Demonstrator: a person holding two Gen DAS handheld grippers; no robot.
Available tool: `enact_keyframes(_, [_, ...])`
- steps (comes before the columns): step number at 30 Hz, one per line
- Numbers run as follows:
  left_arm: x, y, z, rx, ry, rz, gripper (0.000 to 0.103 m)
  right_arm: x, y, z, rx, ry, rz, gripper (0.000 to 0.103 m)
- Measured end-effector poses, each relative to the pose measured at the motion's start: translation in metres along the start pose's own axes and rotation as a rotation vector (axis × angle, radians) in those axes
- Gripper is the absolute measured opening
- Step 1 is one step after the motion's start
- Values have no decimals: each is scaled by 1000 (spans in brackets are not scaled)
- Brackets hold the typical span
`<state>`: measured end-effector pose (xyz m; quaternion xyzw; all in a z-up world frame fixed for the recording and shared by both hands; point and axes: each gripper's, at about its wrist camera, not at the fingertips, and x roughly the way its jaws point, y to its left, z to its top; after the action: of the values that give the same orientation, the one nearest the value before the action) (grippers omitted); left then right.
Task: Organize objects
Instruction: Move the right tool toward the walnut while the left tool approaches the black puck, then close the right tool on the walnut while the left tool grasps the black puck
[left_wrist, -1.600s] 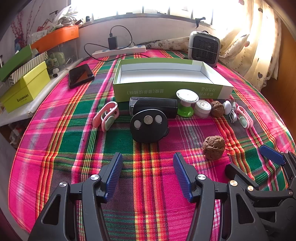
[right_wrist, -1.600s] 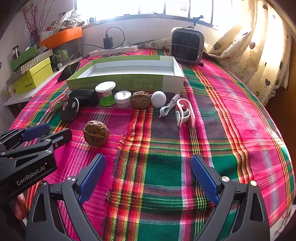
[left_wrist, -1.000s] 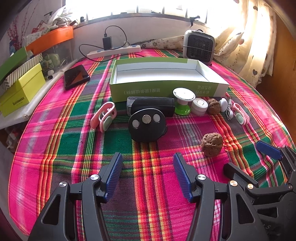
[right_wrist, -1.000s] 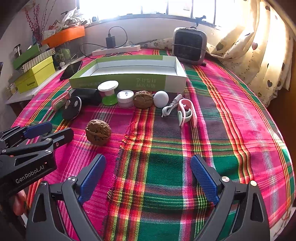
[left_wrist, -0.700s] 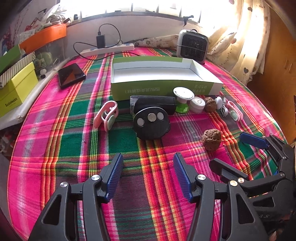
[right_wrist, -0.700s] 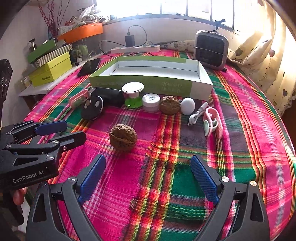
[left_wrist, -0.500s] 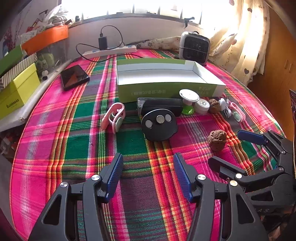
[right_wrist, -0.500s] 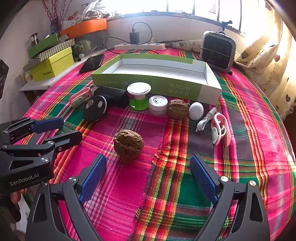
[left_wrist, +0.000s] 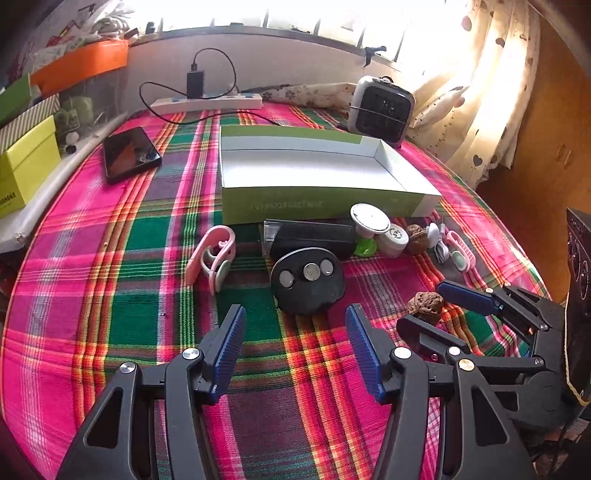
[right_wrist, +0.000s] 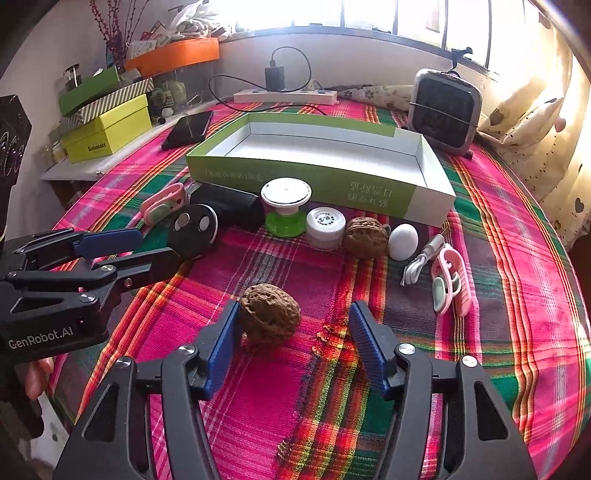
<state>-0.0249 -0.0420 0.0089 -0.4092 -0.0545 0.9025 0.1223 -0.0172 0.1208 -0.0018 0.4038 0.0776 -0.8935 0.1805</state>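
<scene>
The right hand-held gripper (right_wrist: 291, 339) is standing spread wide and empty, its two blue pads flanking the nearer walnut (right_wrist: 269, 317); the left pad is just beside, perhaps touching, the shell, while the right pad is sitting well apart from it. The walnut is resting on the plaid cloth of the counter (right_wrist: 517, 295), in front of the row of small things. It looks light, hard and rigid, with a wrinkled, rounded shell that is likely to roll or squirt sideways under an off-centre pinch, so the pads should probably be closing across its widest middle, low enough to keep it from popping upward. A firm squeeze seems safe; the shell is unlikely to crush.

The left hand-held gripper (left_wrist: 295, 347) is likewise parted and holding nothing, pointing toward the black round remote (left_wrist: 308, 280), which is lying flat and thin and would probably need taking by its edges.

Further out, a second walnut (right_wrist: 365, 236), a white jar (right_wrist: 325, 227), a green-based spool (right_wrist: 286, 206), a white egg-shaped thing (right_wrist: 402, 242), a white cable (right_wrist: 421, 264) and two pink clips (right_wrist: 450, 282) (right_wrist: 162, 205) are lining up just in front of the open green-and-white box (right_wrist: 406, 195). The box is showing only its bare white floor; nothing is lying in it as far as either view shows.
</scene>
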Motion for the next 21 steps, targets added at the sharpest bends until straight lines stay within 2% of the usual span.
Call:
enact_keyframes(4, [6,-2,5,7,6,-3,55,-1,-2,0,4,-1,-2,45])
enact_keyframes(7, [9,-3,10,4,2,-7,55,-2,-2,0,-1,-1,0,41])
enact_keyframes(21, [24,-4,22,12,22,8,52,0,-3,3,-4,6,10,40])
